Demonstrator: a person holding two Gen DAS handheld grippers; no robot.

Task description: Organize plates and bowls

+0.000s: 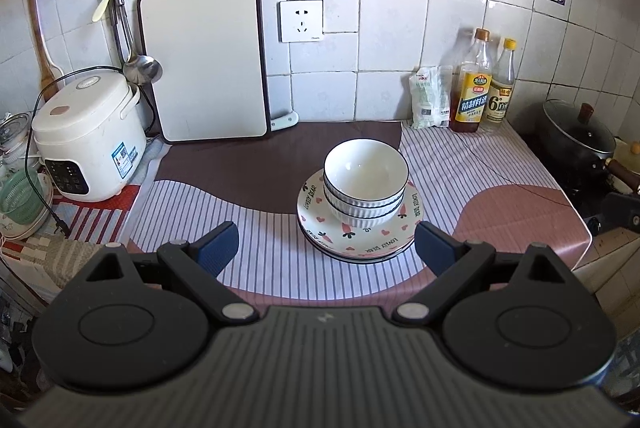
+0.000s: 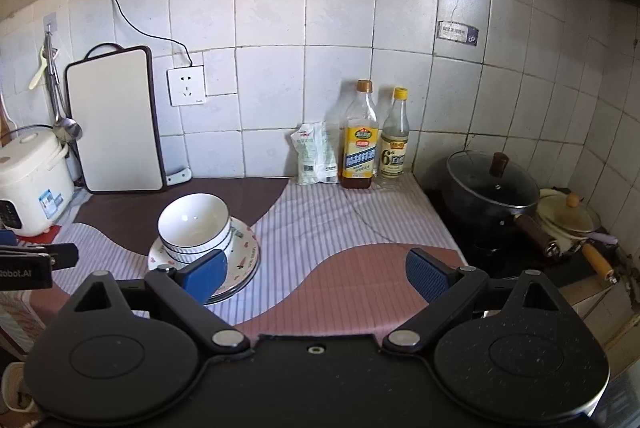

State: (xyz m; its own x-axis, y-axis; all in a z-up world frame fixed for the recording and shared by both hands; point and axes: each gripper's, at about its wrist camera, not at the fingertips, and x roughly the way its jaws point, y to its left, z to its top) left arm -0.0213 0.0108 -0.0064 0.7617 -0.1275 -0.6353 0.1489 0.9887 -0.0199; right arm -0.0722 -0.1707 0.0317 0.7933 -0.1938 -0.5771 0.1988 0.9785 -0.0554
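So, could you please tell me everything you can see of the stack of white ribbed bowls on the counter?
The stack of white ribbed bowls looks like glazed ceramic, with dark thin lines at the rims and fluted outer walls. Three bowls appear nested, upright, the top one empty. The stack rests on the patterned plates with hearts and carrots, set toward their back, on the striped cloth-covered counter. Neither the left gripper nor the right gripper touches it; both stand open.
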